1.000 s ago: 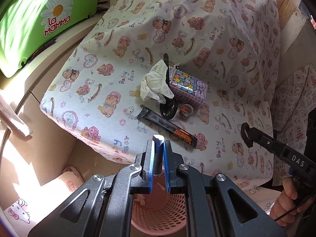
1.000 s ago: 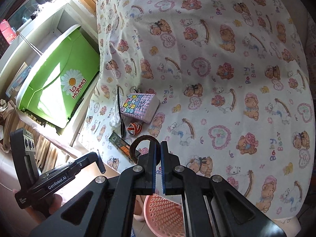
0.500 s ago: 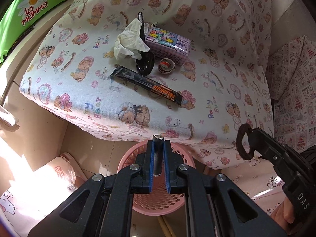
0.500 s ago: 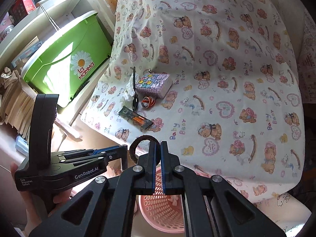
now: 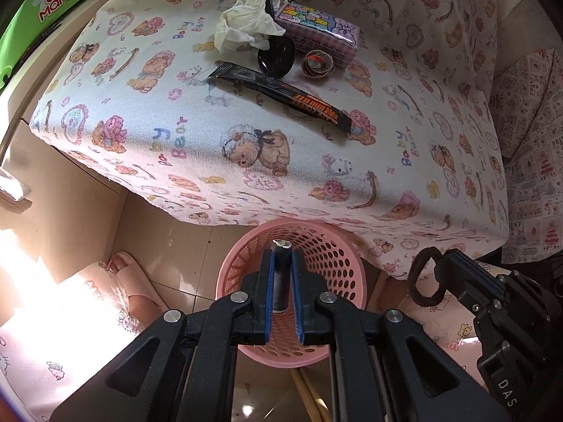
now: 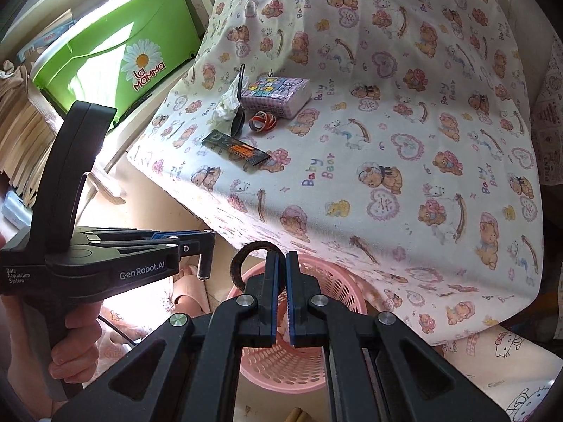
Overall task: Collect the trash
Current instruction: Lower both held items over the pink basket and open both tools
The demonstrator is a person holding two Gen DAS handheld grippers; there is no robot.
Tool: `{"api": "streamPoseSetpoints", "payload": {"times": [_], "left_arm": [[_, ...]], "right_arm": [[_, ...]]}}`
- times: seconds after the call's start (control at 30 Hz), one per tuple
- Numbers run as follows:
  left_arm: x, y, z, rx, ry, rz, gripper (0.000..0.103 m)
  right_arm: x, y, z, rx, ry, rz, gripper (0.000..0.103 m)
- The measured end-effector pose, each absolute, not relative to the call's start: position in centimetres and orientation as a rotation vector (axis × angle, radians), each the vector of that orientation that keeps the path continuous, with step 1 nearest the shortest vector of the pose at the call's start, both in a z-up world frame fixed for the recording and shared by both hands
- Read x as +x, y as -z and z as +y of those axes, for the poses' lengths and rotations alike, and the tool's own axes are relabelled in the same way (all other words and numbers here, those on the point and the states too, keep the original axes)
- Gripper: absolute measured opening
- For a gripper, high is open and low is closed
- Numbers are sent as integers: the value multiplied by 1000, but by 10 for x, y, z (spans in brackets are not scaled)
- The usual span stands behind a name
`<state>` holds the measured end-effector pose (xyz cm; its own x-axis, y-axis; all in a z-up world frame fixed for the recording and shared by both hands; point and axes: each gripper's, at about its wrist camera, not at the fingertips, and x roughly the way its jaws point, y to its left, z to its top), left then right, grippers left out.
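Left wrist view is looking down on the pink basket [image 5: 292,242], which is standing on the floor just below the near edge of the bed [image 5: 140,130]. The left gripper [image 5: 282,281] is hanging right over the basket mouth, its jaws clamped on a small dark cylinder [image 5: 281,274] with a pale tip. To the right, the right gripper [image 5: 443,263] is pinching a dark hair tie [image 5: 424,276] beside the basket; in the right wrist view its jaws [image 6: 281,281] are pressed together on that loop [image 6: 242,263], over the basket's [image 6: 334,281] left rim.

Neither piece is in the basket yet, and what shows of its inside is looking empty, so the task seems to be at an early stage. Still lying on the far left part of the bed are a crumpled tissue [image 5: 242,21], a black spoon [image 5: 276,56], a black sachet [image 5: 281,95] nearest the edge, a small striped roll [image 5: 318,65] and a tissue pack [image 5: 318,30] touching the spoon and tissue; which of these counts as trash is a judgement
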<state>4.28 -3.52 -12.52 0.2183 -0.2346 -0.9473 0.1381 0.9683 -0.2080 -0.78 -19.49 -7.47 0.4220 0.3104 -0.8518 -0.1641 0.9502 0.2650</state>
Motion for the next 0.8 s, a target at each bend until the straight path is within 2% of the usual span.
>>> {"api": "streamPoseSetpoints", "payload": {"times": [0.43, 0.8], "left_arm": [[43, 171, -17, -242, 235, 1501, 9], [50, 229, -18, -236, 121, 1622, 8]], "right_arm": [[-13, 128, -173, 32, -274, 1236, 5], [-11, 168, -163, -68, -226, 1321, 5]]}}
